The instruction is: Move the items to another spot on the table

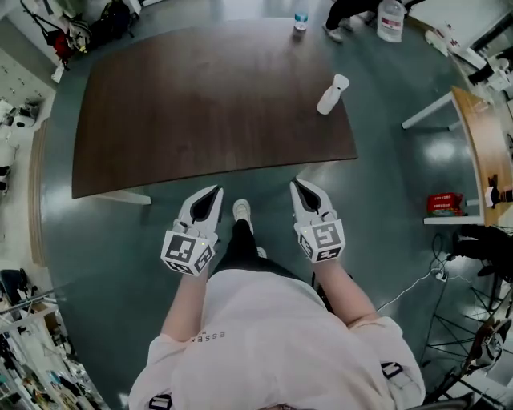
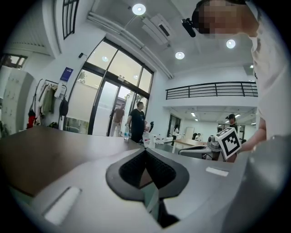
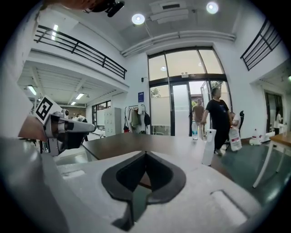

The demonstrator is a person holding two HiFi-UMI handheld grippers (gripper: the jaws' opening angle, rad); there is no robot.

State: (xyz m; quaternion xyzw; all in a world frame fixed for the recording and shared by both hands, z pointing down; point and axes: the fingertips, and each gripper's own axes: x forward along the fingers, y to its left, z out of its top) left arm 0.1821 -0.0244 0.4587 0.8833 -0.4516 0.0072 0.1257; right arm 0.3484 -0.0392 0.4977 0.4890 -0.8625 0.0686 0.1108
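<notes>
A white spray bottle [image 1: 332,94] stands on the right part of the dark brown table [image 1: 200,104]. A small water bottle [image 1: 300,20] stands at the table's far edge. Both grippers hover over the floor just short of the table's near edge. My left gripper [image 1: 215,192] is shut with nothing in it, its tips meeting [image 2: 146,151]. My right gripper [image 1: 298,184] is also shut and empty [image 3: 145,154]. From the right gripper view, the spray bottle [image 3: 208,146] is ahead to the right, well beyond reach, and the water bottle [image 3: 194,129] is farther back.
A person in black [image 3: 219,119] stands past the table's far end with a large jug [image 1: 390,20] nearby. A light wooden desk [image 1: 481,152] and a red box [image 1: 443,203] lie to the right. Cluttered racks line the left wall.
</notes>
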